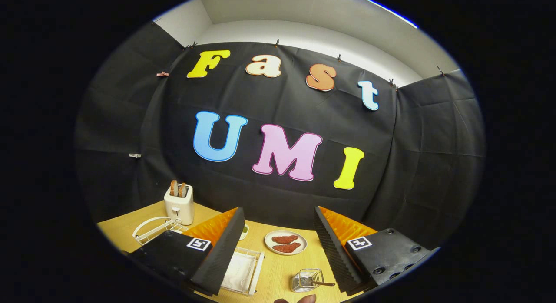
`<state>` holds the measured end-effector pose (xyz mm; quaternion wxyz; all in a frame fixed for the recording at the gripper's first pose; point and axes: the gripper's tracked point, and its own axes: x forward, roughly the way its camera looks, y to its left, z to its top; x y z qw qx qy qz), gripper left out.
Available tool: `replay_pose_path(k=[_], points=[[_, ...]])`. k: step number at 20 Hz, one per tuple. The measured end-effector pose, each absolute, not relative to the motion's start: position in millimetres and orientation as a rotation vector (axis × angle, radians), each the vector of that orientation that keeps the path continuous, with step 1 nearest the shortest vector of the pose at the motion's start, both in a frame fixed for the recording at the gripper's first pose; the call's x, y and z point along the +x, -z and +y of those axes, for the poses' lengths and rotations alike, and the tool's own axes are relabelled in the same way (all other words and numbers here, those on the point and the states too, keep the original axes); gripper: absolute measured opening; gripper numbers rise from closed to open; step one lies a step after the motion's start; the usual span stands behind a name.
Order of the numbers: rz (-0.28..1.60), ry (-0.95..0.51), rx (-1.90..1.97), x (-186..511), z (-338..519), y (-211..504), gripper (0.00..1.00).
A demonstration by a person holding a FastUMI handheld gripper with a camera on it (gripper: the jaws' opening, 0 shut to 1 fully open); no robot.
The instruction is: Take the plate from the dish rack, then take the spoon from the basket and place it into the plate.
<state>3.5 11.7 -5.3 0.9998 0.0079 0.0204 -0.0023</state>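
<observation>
Gripper (278, 246) fingers are spread wide with nothing between them, so I'd drop down toward the white dish rack (243, 272) by the left finger, where the plate (238, 270) seems to lie, squaring up before closing.

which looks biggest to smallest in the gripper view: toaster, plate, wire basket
1. Toaster
2. Plate
3. Wire basket

Plate and basket look close; the basket sits nearer the camera, so that order is unsure.
</observation>
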Motion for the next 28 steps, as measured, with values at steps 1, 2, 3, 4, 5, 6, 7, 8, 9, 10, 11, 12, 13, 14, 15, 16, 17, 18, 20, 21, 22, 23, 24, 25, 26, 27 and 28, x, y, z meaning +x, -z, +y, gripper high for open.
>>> replay_pose_path(k=[1, 2, 3, 4, 5, 6, 7, 8, 9, 10, 11, 12, 13, 14, 15, 16, 17, 18, 20, 21, 22, 23, 24, 25, 26, 27, 28], points=[[0.052, 0.0, 0.017, 5.3, 14.1, 7.2, 0.98], [0.07, -0.013, 0.021, 7.7, 19.6, 10.1, 0.98], [0.095, -0.031, 0.029, 10.7, 27.3, 13.8, 0.98], [0.124, -0.05, 0.043, 13.3, 35.8, 18.2, 0.98], [0.156, -0.068, 0.061, 16.4, 43.9, 23.5, 0.98], [0.195, -0.087, 0.085, 20.3, 52.9, 28.6, 0.98], [0.232, -0.102, 0.11, 25.3, 62.3, 34.2, 0.98], [0.273, -0.113, 0.133, 29.4, 71.9, 41.2, 0.98], [0.318, -0.12, 0.153, 34.2, 80.4, 48.6, 0.98], [0.36, -0.131, 0.172, 39.8, 91.1, 57.2, 0.98], [0.406, -0.139, 0.189, 45.3, 100.8, 66.2, 0.98], [0.453, -0.14, 0.207, 51.0, 108.9, 77.0, 0.98], [0.503, -0.142, 0.231, 56.3, 117.6, 89.3, 0.98], [0.558, -0.141, 0.255, 61.1, 127.3, 102.2, 0.98], [0.609, -0.141, 0.279, 65.8, 137.3, 115.9, 0.98], [0.659, -0.144, 0.302, 69.3, 148.6, 127.4, 0.98], [0.709, -0.146, 0.325, 72.2, 159.6, 141.1, 0.98], [0.756, -0.141, 0.342, 74.8, 168.9, 153.5, 0.98], [0.833, -0.115, 0.343, 79.7, 178.8, 182.5, 0.94], [0.869, -0.096, 0.334, 80.1, 182.9, 196.3, 0.91], [0.895, -0.08, 0.327, 81.8, 187.0, 207.8, 0.86], [0.918, -0.063, 0.322, 83.3, 190.8, 218.4, 0.79], [0.941, -0.046, 0.312, 84.2, 193.7, 227.7, 0.71], [0.961, -0.029, 0.298, 84.1, 195.6, 236.1, 0.67], [0.98, -0.011, 0.28, 83.6, 196.0, 243.6, 0.58], [0.995, -0.002, 0.262, 83.6, 197.6, 250.1, 0.54], [1.003, 0.016, 0.237, 83.4, 197.3, 255.7, 0.47]])
